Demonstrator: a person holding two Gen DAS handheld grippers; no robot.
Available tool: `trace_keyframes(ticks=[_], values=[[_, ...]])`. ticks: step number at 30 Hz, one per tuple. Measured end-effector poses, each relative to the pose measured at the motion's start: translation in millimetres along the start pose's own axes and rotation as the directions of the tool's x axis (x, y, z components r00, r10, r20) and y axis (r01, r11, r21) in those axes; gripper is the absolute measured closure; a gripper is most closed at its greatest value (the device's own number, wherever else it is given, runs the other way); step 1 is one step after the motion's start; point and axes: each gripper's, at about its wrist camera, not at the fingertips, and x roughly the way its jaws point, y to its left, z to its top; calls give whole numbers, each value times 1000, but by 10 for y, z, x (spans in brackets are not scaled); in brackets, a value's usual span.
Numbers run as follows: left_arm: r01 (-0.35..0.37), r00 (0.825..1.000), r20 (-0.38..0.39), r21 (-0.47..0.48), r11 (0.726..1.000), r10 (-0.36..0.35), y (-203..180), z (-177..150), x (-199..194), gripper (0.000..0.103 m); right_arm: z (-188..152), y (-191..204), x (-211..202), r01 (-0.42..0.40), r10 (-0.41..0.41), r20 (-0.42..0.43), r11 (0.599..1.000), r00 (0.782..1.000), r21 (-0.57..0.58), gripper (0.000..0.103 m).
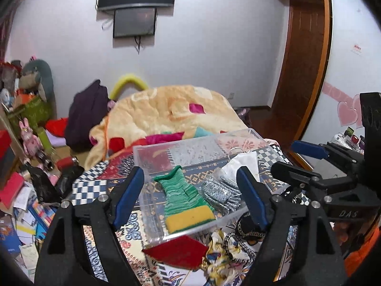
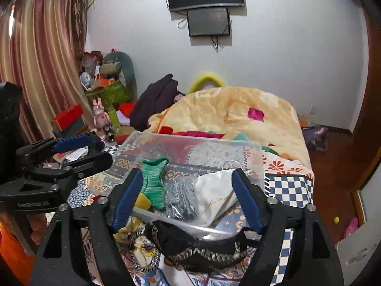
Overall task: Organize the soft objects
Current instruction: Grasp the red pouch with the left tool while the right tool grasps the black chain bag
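A clear plastic box stands on the patterned bedspread. It holds a green sock, a yellow-green sponge, a silver glitter item and a white cloth bag. In front of the box lie a red felt piece, a floral scarf and a black item with chain trim. My left gripper is open above the box's near edge. My right gripper is open over the black item and also shows in the left wrist view.
A peach blanket is heaped behind the box. A dark purple bag and plush toys sit at the left. Papers and boxes clutter the floor. A wooden door frame is at the right.
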Motion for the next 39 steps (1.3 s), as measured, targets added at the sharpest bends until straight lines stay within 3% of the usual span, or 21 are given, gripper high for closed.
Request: trace_keyframes(ticks=[8, 14, 18, 21, 26, 29, 34, 35, 37, 39], values=[[-72, 997, 13, 23, 997, 72, -13, -306, -103, 15, -259, -33, -34, 10, -10, -19, 1000, 1000, 18, 18], [-82, 995, -65, -53, 995, 78, 79, -648, 90, 15, -532, -145, 87, 9, -1, -83, 995, 997, 95, 17], [-142, 986, -101, -104, 984, 131, 147, -855, 203, 15, -642, -142, 111, 44, -34, -111, 995, 993, 90, 17], [-229, 970, -112, -114, 967, 217, 171, -961, 242, 15, -700, -139, 118, 51, -40, -129, 995, 991, 81, 17], [-220, 969, -141, -132, 967, 201, 200, -1108, 284, 15, -817, -125, 193, 55, -41, -162, 995, 986, 79, 17], [-181, 977, -147, -170, 969, 157, 240, -1125, 296, 24, -864, -75, 254, 51, -38, -184, 996, 982, 68, 18], [-112, 983, -168, -241, 964, 72, 307, -1145, 349, 44, -918, 12, 326, 32, -25, -219, 999, 975, 29, 47], [-104, 984, -167, -245, 964, 64, 309, -1150, 347, 46, -922, 11, 325, 27, -20, -219, 999, 976, 30, 49], [-88, 985, -165, -241, 967, 49, 288, -1156, 327, 58, -920, 2, 307, 17, -10, -215, 999, 977, 31, 64], [-98, 984, -165, -212, 972, 63, 225, -1153, 303, 62, -918, -9, 269, -13, 20, -206, 999, 978, 33, 78]])
